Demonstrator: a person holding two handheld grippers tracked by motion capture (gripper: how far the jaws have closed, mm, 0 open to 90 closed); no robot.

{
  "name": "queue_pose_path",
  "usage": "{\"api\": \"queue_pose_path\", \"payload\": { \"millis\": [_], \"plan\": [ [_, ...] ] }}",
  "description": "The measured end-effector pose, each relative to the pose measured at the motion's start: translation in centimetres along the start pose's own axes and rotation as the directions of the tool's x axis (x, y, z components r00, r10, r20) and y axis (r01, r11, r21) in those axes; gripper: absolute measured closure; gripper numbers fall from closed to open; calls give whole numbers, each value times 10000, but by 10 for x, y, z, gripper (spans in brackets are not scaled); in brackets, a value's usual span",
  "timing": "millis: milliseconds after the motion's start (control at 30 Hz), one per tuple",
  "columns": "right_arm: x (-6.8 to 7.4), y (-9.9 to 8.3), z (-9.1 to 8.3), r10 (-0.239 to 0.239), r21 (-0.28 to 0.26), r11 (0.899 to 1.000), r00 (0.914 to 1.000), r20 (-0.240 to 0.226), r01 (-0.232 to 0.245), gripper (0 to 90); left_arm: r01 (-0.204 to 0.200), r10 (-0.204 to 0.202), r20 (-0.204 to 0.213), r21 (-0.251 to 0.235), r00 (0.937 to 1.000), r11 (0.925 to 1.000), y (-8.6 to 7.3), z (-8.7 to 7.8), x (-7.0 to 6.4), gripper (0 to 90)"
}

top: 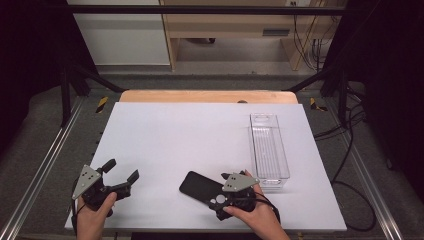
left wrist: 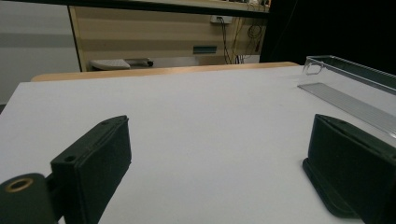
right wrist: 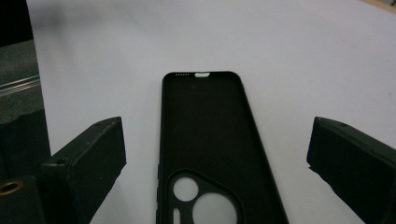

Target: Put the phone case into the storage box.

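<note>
A black phone case (top: 197, 186) lies near the table's front edge, open side up. In the right gripper view the phone case (right wrist: 205, 126) runs away from the camera, its camera cutouts nearest me. My right gripper (top: 220, 196) is open over the case's near end, and in its own view the right gripper (right wrist: 215, 154) has one jaw on each side of the case, neither touching it. My left gripper (top: 122, 170) sits at the front left, open; in its own view the left gripper (left wrist: 219, 154) has only bare table between its jaws.
A long clear plastic tray (top: 269, 150) stands empty along the right side of the white table (top: 175, 135); the same tray (left wrist: 345, 74) appears at right in the left gripper view. A wooden edge (top: 207, 96) borders the table's back.
</note>
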State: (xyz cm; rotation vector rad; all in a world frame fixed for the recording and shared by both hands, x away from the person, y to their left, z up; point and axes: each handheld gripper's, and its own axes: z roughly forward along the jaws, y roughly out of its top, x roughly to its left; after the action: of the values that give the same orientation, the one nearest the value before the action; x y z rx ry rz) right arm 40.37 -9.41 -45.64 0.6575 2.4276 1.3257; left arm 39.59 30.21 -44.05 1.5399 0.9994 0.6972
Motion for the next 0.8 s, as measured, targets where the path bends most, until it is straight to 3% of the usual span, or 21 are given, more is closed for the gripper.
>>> {"api": "queue_pose_path", "payload": {
  "millis": [167, 300, 433, 800],
  "plan": [
    [1, -5, 6, -40, 526, 9986, 10000, -75, 44, 48, -360, 360, -4, 85, 9994, 9993, 0, 1, -4, 62],
    [-1, -10, 12, 216, 966, 9951, 9995, -246, -191, 49, -363, 362, 73, 61, 9993, 9993, 0, 1, -3, 63],
    [-2, -13, 17, 246, 1439, 9893, 9997, -35, -239, 54, -431, 430, 103, 114, 9990, 9990, 0, 2, -4, 63],
    [-8, -20, 20, 474, 1824, 9823, 9987, -163, -436, 54, -569, 566, 187, 185, 9982, 9982, 0, 4, -6, 63]
  ]
}}
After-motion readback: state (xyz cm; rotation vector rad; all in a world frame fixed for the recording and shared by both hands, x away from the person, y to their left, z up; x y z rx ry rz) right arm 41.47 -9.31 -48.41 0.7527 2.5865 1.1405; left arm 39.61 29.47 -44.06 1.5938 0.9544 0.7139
